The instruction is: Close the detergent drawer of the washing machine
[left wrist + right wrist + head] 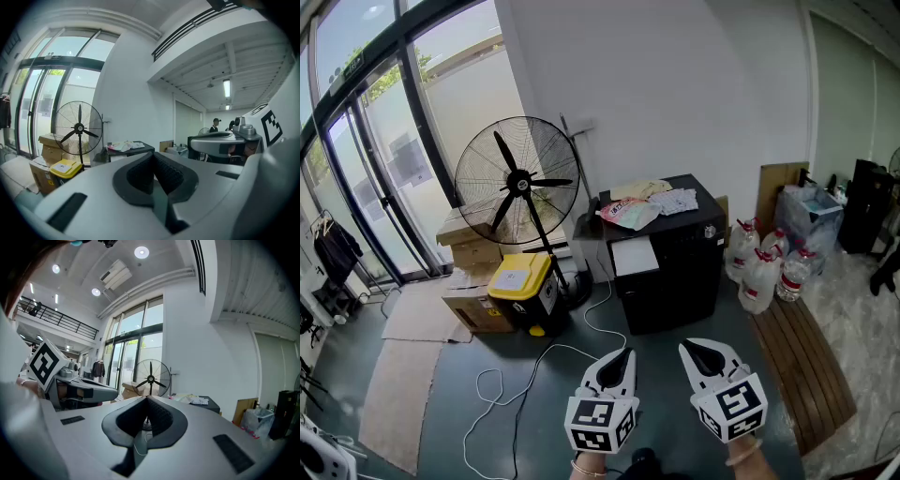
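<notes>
- We hold the left gripper (624, 356) and the right gripper (692, 349) side by side in the near foreground, each with its jaws pressed together on nothing.
- The black washing machine (675, 281) stands well apart against the far wall, its white drawer (634, 255) jutting from the near left top.
- Clothes (645, 204) lie on top, and a fan (517, 183) stands to its left.
</notes>
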### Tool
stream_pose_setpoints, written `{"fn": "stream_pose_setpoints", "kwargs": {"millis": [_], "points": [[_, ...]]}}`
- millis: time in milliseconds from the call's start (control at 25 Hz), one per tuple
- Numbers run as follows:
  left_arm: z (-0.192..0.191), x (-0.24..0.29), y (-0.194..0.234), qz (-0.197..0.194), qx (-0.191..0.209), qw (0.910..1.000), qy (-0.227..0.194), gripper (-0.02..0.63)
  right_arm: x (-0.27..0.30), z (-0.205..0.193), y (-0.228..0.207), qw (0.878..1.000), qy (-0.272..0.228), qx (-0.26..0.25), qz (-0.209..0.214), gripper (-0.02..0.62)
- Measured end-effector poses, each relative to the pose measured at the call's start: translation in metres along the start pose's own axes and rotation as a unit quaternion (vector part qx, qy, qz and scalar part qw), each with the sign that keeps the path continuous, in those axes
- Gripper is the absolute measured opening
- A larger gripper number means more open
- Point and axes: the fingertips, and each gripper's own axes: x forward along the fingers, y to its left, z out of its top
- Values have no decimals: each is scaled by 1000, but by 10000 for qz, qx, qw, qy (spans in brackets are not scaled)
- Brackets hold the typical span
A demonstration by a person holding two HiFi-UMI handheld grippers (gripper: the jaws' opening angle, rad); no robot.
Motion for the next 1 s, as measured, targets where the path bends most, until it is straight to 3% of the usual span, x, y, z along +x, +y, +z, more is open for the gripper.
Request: {"fn": "stream_pose_setpoints", "kwargs": {"millis": [1000], "points": [[-2, 54, 67, -298, -44, 9995, -42, 17, 90, -9, -12, 9995, 93, 125, -270, 20]]}}
